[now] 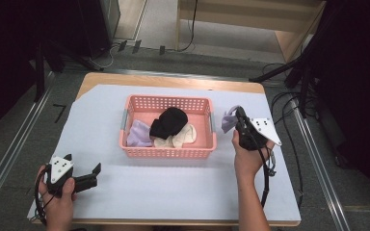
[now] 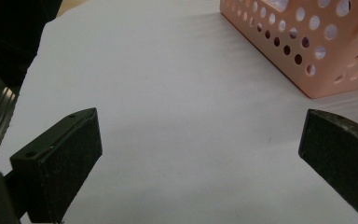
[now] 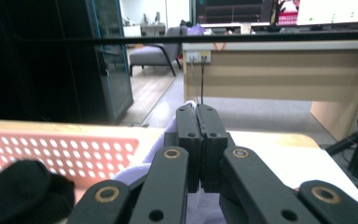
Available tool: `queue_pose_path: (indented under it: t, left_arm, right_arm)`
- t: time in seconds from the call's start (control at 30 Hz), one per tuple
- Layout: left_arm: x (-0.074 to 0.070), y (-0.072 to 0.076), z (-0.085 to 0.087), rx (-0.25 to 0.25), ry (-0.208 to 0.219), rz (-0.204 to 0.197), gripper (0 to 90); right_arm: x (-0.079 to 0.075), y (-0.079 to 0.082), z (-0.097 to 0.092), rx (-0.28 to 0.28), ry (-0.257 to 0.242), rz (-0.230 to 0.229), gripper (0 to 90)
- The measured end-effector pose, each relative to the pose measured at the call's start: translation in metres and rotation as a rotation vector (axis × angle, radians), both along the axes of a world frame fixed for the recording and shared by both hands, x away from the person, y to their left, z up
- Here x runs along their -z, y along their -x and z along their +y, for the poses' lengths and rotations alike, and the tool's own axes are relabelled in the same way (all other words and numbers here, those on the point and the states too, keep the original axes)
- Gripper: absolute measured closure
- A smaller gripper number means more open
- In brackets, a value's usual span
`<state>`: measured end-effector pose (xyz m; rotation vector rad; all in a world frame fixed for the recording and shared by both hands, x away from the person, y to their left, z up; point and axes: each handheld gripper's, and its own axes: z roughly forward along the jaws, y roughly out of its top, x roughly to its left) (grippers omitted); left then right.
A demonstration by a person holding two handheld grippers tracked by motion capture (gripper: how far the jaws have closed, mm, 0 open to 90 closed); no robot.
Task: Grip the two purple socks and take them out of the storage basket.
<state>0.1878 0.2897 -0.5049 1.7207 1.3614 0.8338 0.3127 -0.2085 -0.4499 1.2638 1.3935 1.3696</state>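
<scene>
In the high view a pink basket (image 1: 169,150) sits at the middle of the frame on a table (image 1: 173,187) with a pale cover. Inside it lie a black cloth (image 1: 169,121) at the centre, a lilac cloth (image 1: 138,134) at its lower left and a cream cloth (image 1: 179,137) at its lower right. Just right of the basket, the right gripper (image 1: 237,115) is held up with its jaws pressed together on a lilac sock (image 1: 228,121), which hangs off its left side, beside the basket's right wall. The hand (image 1: 247,159) that holds it comes up from the lower right. At the lower left of the frame the left gripper (image 1: 83,168) lies low over the table, pointing right, its jaws spread with nothing between them.

In the left gripper view the two black jaws stand far apart at the lower left and lower right corners, bare table cover between them. A corner of the basket (image 2: 307,42) fills the upper right.

In the right gripper view the jaws rise at the centre, closed tight, with the sock (image 3: 137,173) bunched at their left and below them. The basket wall (image 3: 65,151) runs along the left, and the black cloth (image 3: 25,191) sits in the lower left corner. A desk (image 3: 279,74) and a floor lie beyond in the upper part of the frame.
</scene>
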Motion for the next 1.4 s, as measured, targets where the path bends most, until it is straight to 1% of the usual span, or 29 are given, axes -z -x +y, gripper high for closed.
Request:
queue_pose_path:
  t: [0.1,0.33,0.37,0.4,0.43,0.47,0.5,0.53,0.57,0.6,0.67,0.7,0.73,0.77,0.83,0.93,1.03,1.3,1.37,1.4]
  left_arm:
    - [0.0,0.0,0.0,0.0,0.0,-0.002,0.2]
    - [0.0,0.0,0.0,-0.001,0.0,-0.004,0.2]
    - [0.0,0.0,0.0,-0.002,0.002,-0.003,0.2]
    - [0.0,0.0,0.0,-0.002,0.002,-0.003,0.1]
    - [0.0,0.0,0.0,-0.002,0.002,-0.002,0.2]
    - [0.0,0.0,0.0,-0.002,0.002,-0.003,0.1]
    - [0.0,0.0,0.0,-0.002,0.002,-0.003,0.2]
    - [0.0,0.0,0.0,-0.002,0.002,-0.003,0.2]
    - [0.0,0.0,0.0,-0.001,0.001,-0.002,0.2]
    - [0.0,0.0,0.0,-0.002,0.001,-0.002,0.2]
    - [0.0,0.0,0.0,-0.001,0.001,-0.001,0.1]
    - [0.0,0.0,0.0,-0.002,0.001,-0.003,0.1]
    - [0.0,0.0,0.0,-0.001,-0.001,-0.002,0.2]
    - [0.0,0.0,0.0,0.0,-0.003,-0.001,0.1]
    - [0.0,0.0,-0.001,-0.001,-0.003,-0.002,0.1]
    - [0.0,0.0,0.0,-0.001,-0.004,-0.004,0.1]
    - [0.0,0.0,0.0,-0.001,-0.003,-0.004,0.2]
    - [0.0,0.0,0.0,-0.001,0.002,-0.003,0.2]
    - [0.0,0.0,0.0,0.0,0.0,0.001,0.1]
    - [0.0,0.0,0.0,-0.001,0.001,-0.001,0.2]
  right_arm:
    - [0.012,0.0,-0.004,0.009,0.016,0.026,89.8]
    - [0.039,0.002,-0.013,0.024,0.032,0.097,89.5]
    - [0.042,0.002,-0.014,0.021,0.039,0.107,89.4]
    - [0.042,0.002,-0.014,0.021,0.039,0.107,89.4]
    - [0.049,0.004,-0.018,0.014,0.037,0.132,87.6]
    - [0.051,0.005,-0.019,0.01,0.03,0.145,84.8]
    - [0.053,0.007,-0.021,0.009,0.018,0.16,79.8]
    - [0.053,0.009,-0.023,0.005,-0.006,0.173,74.2]
    - [0.053,0.011,-0.025,0.006,-0.041,0.181,69.7]
    - [0.051,0.014,-0.026,0.008,-0.067,0.178,65.5]
    - [0.046,0.02,-0.027,0.012,-0.092,0.148,58.0]
    - [0.043,0.022,-0.027,0.009,-0.102,0.133,55.6]
    - [0.04,0.025,-0.027,0.008,-0.109,0.123,53.7]
    - [0.038,0.026,-0.026,0.009,-0.111,0.123,52.5]
    - [0.034,0.026,-0.024,0.008,-0.1,0.12,51.5]
    - [0.029,0.026,-0.018,-0.005,-0.107,0.114,51.5]
    - [0.025,0.025,-0.008,-0.032,-0.109,0.107,51.6]
    - [0.014,0.02,0.032,-0.094,-0.105,0.118,53.5]
    - [0.012,0.018,0.043,-0.11,-0.085,0.12,54.1]
    - [0.011,0.018,0.049,-0.12,-0.085,0.123,54.1]
